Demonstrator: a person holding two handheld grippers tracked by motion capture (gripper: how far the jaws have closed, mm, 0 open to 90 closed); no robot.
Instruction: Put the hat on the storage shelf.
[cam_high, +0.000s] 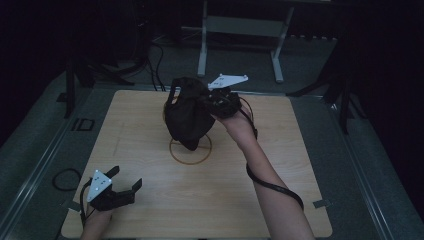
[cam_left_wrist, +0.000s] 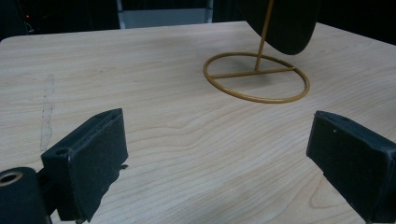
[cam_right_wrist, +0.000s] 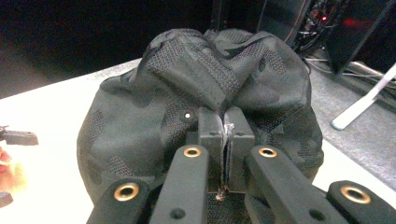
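High view: wooden table (cam_high: 150, 200) w/ a gold wire stand (cam_high: 190, 148) near its centre, ring base flat on the wood. Right gripper (cam_high: 212, 102) is up over the stand, jaws clamped on a dark camo cap (cam_high: 187, 117). Cap hangs off the jaws above the ring, its lowest tip just over the ring's far part; can't tell if it touches the stand's post. Grey three-cornered plate sits on top of the gripper, cable loops back along the forearm. Left gripper (cam_high: 127, 179) is at the table's near left corner, well apart from stand & cap, jaws spread wide, nothing between them.

Left gripper view: both black jaws stand far apart at the bottom corners, bare wood btwn them. Stand (cam_left_wrist: 257, 77) is ahead to the right: ring base, crossbar, thin upright post. Cap's (cam_left_wrist: 285, 23) dark underside hangs at top, over the ring, w/ the post running up behind its edge.

Right gripper view: jaws pressed together w/ a fold of cap (cam_right_wrist: 201, 102) fabric pinched btwn the pads. Mesh panels & camo cloth bulge beyond the jaws. Table edge pale on the left, floor on the right.
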